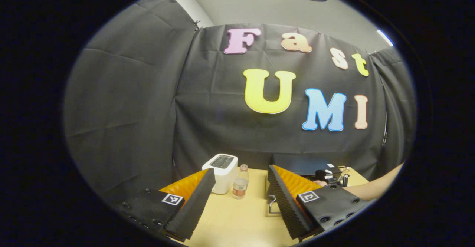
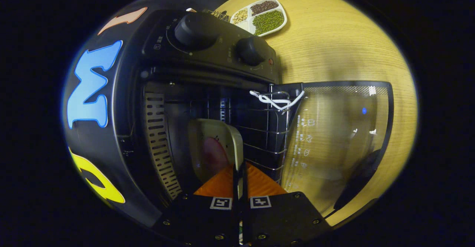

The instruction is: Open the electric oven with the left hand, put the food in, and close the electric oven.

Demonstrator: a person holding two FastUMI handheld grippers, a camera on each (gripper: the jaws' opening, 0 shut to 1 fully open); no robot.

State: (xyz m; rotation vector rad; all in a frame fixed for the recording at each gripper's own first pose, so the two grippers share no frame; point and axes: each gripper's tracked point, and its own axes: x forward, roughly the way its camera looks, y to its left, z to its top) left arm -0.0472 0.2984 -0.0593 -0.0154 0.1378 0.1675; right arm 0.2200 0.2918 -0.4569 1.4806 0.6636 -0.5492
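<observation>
The black electric oven (image 2: pixel 207 50) appears turned on its side in the right gripper view, its glass door (image 2: pixel 334 135) swung fully open over the wooden table (image 2: pixel 334 43). My right gripper (image 2: pixel 239 164) is shut on the rim of a pale plate (image 2: pixel 207 135) that carries a pinkish piece of food (image 2: pixel 214 157). The plate is inside the oven cavity, beside the wire rack (image 2: pixel 267 128). My left gripper (image 1: pixel 241 169) is open and empty, raised above the table (image 1: pixel 237 221) and facing the booth wall. To its right are the oven's top (image 1: pixel 300 163) and a forearm (image 1: pixel 374 187).
A white toaster (image 1: pixel 221 173) and a small clear bottle (image 1: pixel 241 184) stand at the table's back, ahead of the left gripper. A divided white tray of beans (image 2: pixel 261 15) lies on the table beyond the oven's knobs (image 2: pixel 196 30).
</observation>
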